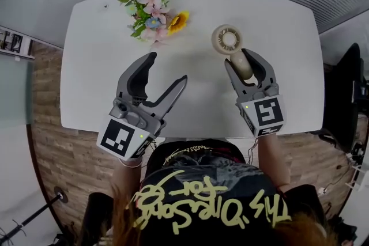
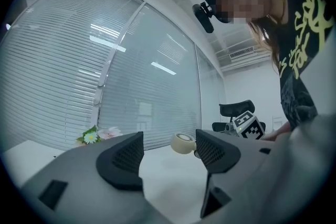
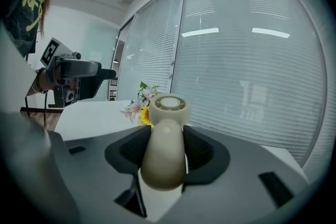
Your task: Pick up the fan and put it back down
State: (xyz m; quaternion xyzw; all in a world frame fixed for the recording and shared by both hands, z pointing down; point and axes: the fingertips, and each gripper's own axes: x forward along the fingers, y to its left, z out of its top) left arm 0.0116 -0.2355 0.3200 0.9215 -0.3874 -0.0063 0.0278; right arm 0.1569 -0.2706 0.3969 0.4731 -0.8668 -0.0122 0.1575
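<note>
The fan (image 1: 230, 43) is a small cream hand-held one with a round head and a thick handle. My right gripper (image 1: 247, 65) is shut on its handle and holds it above the white table (image 1: 104, 66), head pointing away from me. In the right gripper view the fan (image 3: 166, 139) fills the gap between both pads, its round head up front. My left gripper (image 1: 168, 71) hovers open over the table's near left part, nothing between its fingers. From the left gripper view the fan (image 2: 184, 143) shows beyond the right jaw.
A bunch of artificial flowers (image 1: 151, 10) lies at the far left-middle of the table. Window blinds run behind the table. A black office chair (image 2: 236, 110) stands off to the right. The table's near edge is just in front of my body.
</note>
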